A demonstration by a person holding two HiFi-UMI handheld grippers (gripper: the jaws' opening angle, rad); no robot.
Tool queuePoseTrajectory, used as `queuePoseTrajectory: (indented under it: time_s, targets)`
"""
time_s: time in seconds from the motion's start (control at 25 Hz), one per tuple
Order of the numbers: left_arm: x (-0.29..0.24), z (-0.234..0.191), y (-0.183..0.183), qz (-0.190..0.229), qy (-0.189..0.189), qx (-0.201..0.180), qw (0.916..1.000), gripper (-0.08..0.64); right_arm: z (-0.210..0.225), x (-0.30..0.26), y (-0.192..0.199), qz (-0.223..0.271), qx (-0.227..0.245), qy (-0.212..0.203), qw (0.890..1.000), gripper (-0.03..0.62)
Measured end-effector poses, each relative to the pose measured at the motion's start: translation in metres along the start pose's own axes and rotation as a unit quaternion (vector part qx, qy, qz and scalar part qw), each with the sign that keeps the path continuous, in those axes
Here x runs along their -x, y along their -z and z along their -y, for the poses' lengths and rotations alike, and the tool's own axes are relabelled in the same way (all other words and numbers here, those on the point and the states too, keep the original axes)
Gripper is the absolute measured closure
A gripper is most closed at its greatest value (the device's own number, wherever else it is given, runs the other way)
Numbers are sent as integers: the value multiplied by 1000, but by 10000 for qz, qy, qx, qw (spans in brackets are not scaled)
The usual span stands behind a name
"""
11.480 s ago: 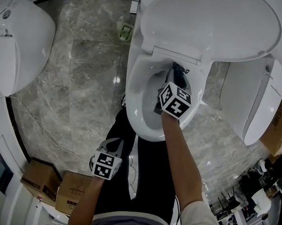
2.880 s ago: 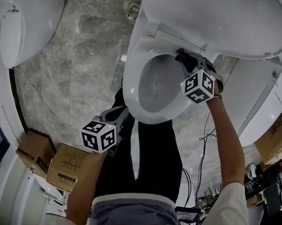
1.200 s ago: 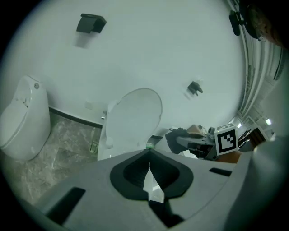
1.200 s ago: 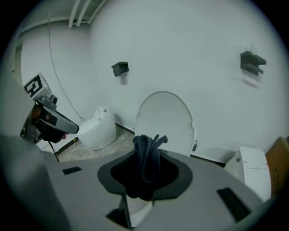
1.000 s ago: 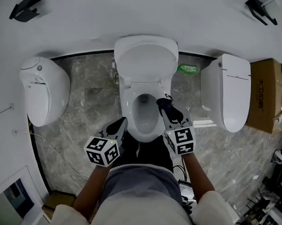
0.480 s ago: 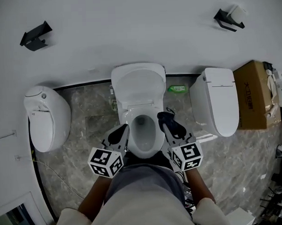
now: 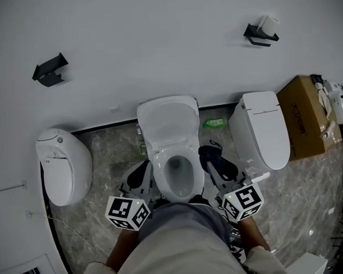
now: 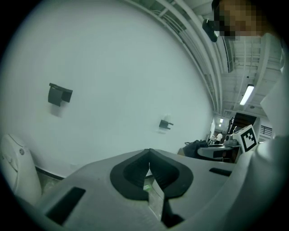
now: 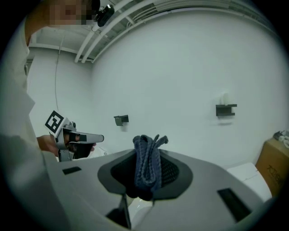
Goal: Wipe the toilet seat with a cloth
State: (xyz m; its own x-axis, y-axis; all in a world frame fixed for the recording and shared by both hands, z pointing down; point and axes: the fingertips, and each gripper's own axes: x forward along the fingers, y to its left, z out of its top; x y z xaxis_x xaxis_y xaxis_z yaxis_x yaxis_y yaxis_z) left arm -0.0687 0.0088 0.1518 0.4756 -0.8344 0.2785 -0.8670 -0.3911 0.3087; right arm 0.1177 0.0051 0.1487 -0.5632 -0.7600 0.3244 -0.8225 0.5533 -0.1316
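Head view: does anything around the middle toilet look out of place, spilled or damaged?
No spill or damage shows. One small oddity: a green item lies loose on the floor by the wall, between the middle toilet and the right toilet. What it is cannot be told.

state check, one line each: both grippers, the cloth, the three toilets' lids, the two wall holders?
left gripper: shut, nothing between the jaws.
right gripper: shut on dark blue woven cloth.
dark blue woven cloth: bunched, clamped, held clear of the toilet.
middle white toilet: lid raised, bowl uncovered.
left white toilet: lid closed.
right white toilet: lid closed.
right black wall holder: carries a white roll.
left black wall holder: no roll.
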Motion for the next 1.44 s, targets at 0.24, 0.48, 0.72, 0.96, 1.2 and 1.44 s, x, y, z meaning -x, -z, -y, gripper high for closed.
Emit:
queuePoseTrajectory:
  time_s: [0.24,0.48,0.72,0.96,1.2,1.44]
  targets:
    - [17,11,-24,160,101,-188,9996,551,2,19,-27,219,128,119,9996,505]
    - [27,13,-24,189,7,-131,9997,551,7,33,-30,206,127,32,9997,506]
    - [36,22,-16,123,8,-75,9999,551,-2,39,-26,63,217,-199,9995,506]
    - [43,24,-10,85,-40,-45,9999,551,-14,43,-18,-55,227,-340,9991,506]
    - [56,28,-30,509,111,500,9974,551,-20,44,-13,-323,328,-391,9982,508]
    - [61,32,-36,603,209,446,9970,551,-24,47,-9,-371,284,-319,9984,508]
